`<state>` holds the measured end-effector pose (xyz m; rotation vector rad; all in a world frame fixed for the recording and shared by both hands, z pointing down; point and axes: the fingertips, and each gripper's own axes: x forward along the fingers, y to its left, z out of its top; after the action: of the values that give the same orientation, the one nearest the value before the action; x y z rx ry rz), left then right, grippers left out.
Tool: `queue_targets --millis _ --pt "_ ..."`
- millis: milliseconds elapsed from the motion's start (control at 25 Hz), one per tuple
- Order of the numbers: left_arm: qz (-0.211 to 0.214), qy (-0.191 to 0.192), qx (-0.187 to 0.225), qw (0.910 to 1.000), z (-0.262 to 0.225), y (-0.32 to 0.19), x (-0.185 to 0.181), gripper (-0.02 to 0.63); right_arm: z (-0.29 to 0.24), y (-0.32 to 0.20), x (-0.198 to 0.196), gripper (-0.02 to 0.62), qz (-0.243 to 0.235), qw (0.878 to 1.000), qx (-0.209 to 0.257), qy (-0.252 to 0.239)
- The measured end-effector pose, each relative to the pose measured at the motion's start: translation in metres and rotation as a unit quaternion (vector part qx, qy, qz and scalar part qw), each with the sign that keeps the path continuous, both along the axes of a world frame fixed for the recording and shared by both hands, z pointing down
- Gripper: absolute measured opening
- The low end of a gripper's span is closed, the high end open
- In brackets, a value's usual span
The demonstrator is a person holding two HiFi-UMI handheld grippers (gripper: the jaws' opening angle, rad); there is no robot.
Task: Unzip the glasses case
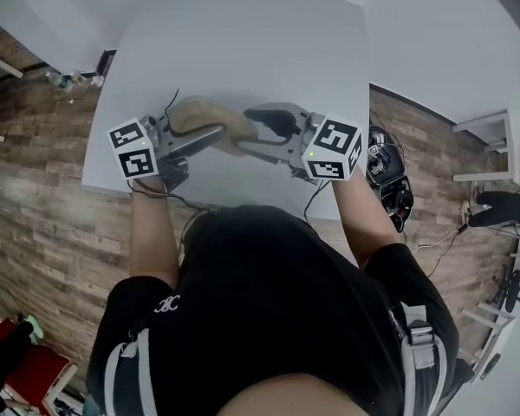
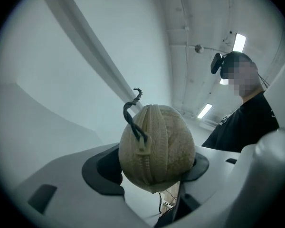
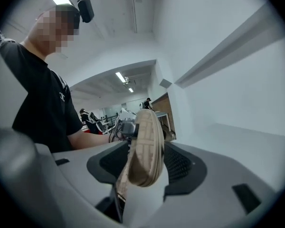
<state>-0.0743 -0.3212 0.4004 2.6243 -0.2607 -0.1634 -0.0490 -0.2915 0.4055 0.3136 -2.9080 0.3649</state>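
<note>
Above the desk's (image 1: 243,42) near edge, my left gripper (image 2: 154,170) clamps the glasses case (image 1: 210,118) steady; my right gripper (image 3: 142,167) gapes around its other end, zip (image 2: 143,161) seemingly unopened.

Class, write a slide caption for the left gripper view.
Left gripper clamps a beige fabric glasses case, its black cord zip pull curling upward.

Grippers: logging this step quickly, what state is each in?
Left gripper: closed on the beige fabric glasses case.
Right gripper: open; the case's end sits loose between its jaws.
</note>
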Motion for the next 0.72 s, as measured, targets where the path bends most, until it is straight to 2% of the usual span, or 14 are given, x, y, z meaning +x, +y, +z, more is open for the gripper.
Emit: queue_targets --millis 120,320,480,600,720 --pt "0.01 0.0 0.016 0.9998 -0.004 0.002 0.011 0.289 0.007 -0.006 -0.002 0.225 0.0 1.0 0.002 0.02" --pt "0.028 -0.067 0.044 0.9964 0.007 0.012 0.027 0.29 0.024 0.0 -0.002 0.232 -0.018 0.997 0.007 0.076" --pt "0.023 -0.111 0.053 0.9922 0.02 0.012 0.036 0.29 0.037 -0.004 0.006 0.23 0.002 0.995 0.008 0.1" --pt "-0.04 -0.157 0.049 0.9856 0.037 -0.008 0.028 0.315 0.049 -0.023 0.018 0.227 0.063 0.99 0.037 0.123" --pt "-0.124 -0.204 0.046 0.97 0.057 -0.029 0.007 0.322 0.066 -0.042 0.037 0.227 0.129 0.975 0.061 0.168"
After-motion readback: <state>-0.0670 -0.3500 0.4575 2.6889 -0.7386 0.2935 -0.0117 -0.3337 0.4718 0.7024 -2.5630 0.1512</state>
